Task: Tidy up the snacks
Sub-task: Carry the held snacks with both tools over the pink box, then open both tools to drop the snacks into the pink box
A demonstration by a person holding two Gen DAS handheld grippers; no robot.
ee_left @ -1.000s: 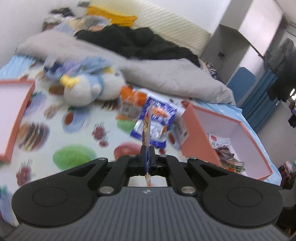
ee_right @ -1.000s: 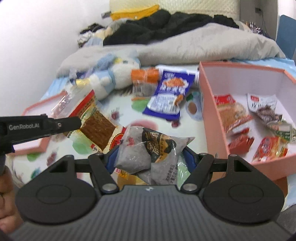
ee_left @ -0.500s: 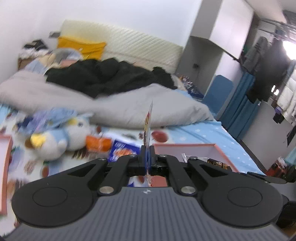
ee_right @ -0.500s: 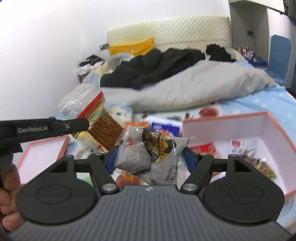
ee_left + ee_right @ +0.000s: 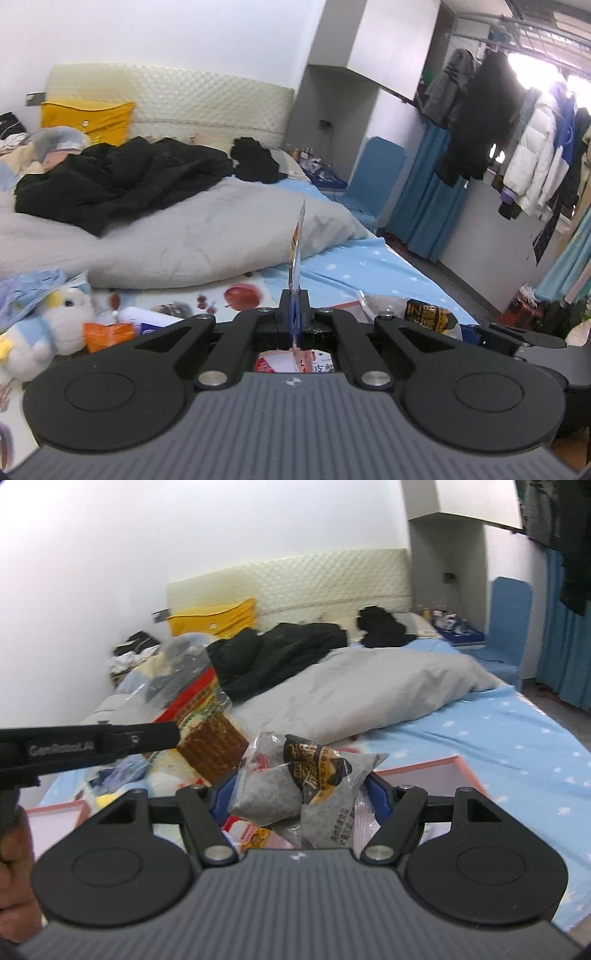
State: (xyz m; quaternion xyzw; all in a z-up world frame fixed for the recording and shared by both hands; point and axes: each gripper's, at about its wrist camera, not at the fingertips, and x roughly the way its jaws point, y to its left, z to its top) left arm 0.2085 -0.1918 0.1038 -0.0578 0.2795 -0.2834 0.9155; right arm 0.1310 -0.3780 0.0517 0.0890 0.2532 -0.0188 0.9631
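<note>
Left gripper (image 5: 294, 314) is clamped on the edge of a flat snack packet (image 5: 297, 240), held upright above the bed. Right gripper (image 5: 295, 797) is closed around a grey snack bag (image 5: 295, 779), carried above the pink box (image 5: 436, 775). Risk: the thin edge grip may slip, or the packets collide over the box.
</note>
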